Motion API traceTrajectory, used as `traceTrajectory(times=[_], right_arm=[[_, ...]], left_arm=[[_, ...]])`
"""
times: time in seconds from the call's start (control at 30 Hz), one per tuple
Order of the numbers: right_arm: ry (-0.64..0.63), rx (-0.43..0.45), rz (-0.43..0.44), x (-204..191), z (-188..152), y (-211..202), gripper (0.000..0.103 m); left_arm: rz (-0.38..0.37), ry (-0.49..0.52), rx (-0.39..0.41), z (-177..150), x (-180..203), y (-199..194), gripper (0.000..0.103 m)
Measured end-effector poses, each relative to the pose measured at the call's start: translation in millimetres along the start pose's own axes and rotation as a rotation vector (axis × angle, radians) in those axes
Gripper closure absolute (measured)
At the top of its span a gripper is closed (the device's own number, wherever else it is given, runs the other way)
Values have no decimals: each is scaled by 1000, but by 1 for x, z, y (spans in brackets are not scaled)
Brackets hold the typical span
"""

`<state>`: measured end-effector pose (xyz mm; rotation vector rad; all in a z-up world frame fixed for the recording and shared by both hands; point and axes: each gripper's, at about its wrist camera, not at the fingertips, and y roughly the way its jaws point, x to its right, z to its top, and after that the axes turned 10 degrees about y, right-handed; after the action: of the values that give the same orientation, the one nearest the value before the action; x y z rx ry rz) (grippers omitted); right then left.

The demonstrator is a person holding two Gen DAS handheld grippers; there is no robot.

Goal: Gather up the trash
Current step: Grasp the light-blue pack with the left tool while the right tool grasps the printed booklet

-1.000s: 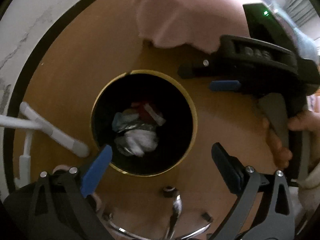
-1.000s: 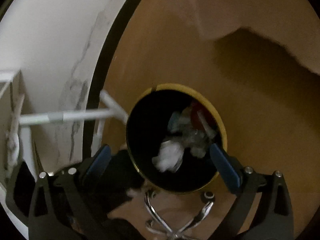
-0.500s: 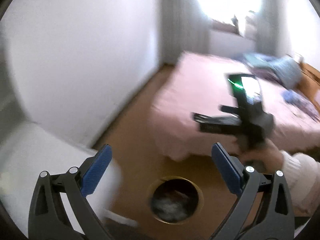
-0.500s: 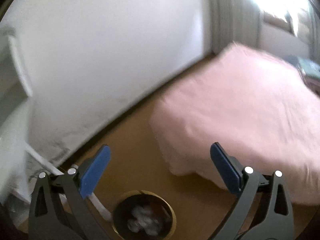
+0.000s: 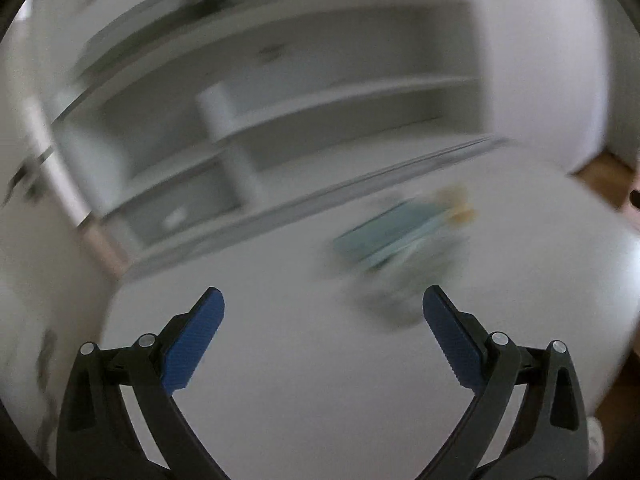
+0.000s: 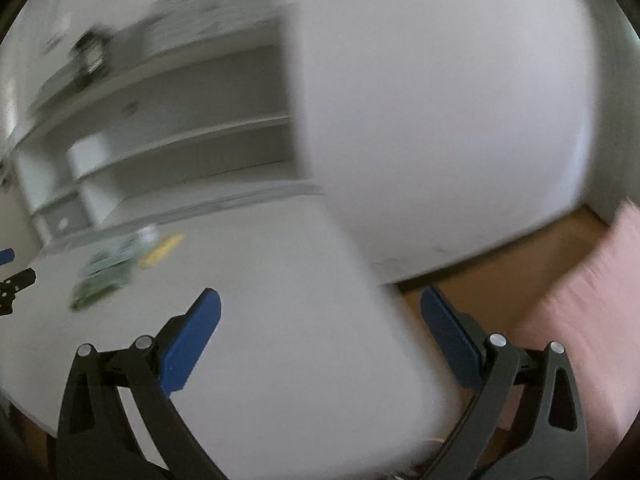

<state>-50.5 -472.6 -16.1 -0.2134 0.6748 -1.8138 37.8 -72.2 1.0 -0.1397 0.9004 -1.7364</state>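
Note:
Both views are smeared by motion. A blurred heap of greenish-blue and yellow litter lies on the white desk, ahead and right of my left gripper, which is open with nothing between its blue pads. In the right wrist view the same litter sits far left on the desk. My right gripper is open and empty, over the desk's right edge. The tip of the left gripper shows at that view's left border. The bin is out of view.
White shelving rises behind the desk against a white wall. Wooden floor and a pink bed cover lie to the right of the desk.
Both grippers swung up and away from the gold-rimmed bin on the floor, past the bed, and now face the white desk with its litter. Both stayed open.

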Motion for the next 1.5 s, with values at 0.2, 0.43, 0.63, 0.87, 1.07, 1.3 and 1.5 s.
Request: traceTrajectory(times=[0.2,0.43,0.63,0.87,1.07,1.3,1.5], right_arm=[[-124,-76,-49,-164,11,55,6],[-234,-229,-54,-289,-12,112,6],[-305,-335,-101,-278,-28,134,7],[-208,-419,-20,-177,-6,139,6],[-243,-521,176,-152,6,147,5],[-321,-570,242,-152,10,150,6],[-362,-542,216,-158,3,146,6]], left_arm=[[26,-157,-34,-36,-65,-2,6],[37,-184,-22,-52,-86,-3,6],[2,-197,-1,-47,-93,8,6],[-107,-123,-3,-28,-68,33,6],[-309,193,-23,20,-10,74,6],[-578,509,-64,60,38,141,7],[-722,576,-51,92,52,171,7]])
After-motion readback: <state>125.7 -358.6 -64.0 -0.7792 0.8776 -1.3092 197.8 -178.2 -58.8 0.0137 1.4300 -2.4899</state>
